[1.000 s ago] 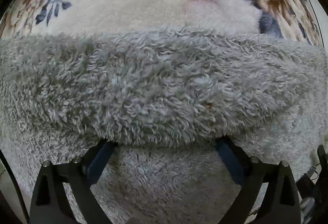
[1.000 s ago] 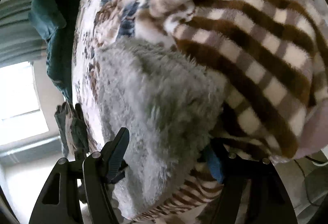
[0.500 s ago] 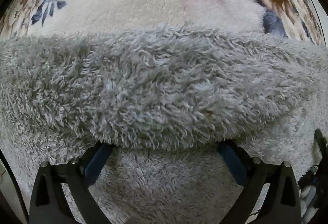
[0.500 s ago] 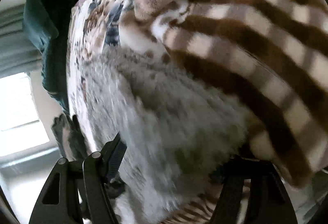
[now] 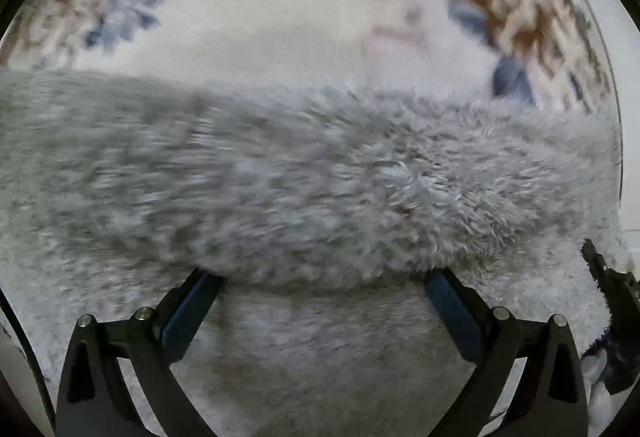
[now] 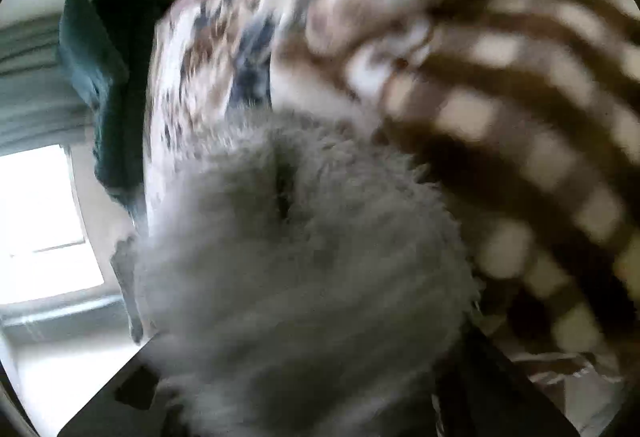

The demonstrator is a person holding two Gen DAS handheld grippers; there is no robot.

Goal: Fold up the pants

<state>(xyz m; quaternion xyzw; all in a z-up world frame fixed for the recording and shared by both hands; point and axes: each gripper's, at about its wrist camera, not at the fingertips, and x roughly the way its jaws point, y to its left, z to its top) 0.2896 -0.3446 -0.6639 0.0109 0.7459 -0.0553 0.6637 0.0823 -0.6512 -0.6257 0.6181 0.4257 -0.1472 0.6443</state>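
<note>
The fluffy grey fleece pants [image 5: 320,177] fill the left wrist view, lying on a cream floral-patterned plush bed cover [image 5: 260,17], with a thick folded ridge running across the frame. The left gripper [image 5: 320,289] points down at them with its jaws spread wide; both blue-padded fingertips [image 5: 192,301] are buried under the lower edge of that ridge, so whether the pads press on the fabric cannot be told. The left half of this view is smeared.

The right wrist view is badly blurred. The right gripper [image 6: 304,377] has its jaws closing with a bunched mound of the grey pants [image 6: 300,257] between them; the fingers are mostly hidden behind the fleece, only dark edges showing at the bottom corners. Beside the mound lies a brown-and-cream checked blanket [image 6: 520,117]. A dark teal cloth [image 6: 100,85] hangs at the left, cut off near a bright window [image 6: 40,221].
</note>
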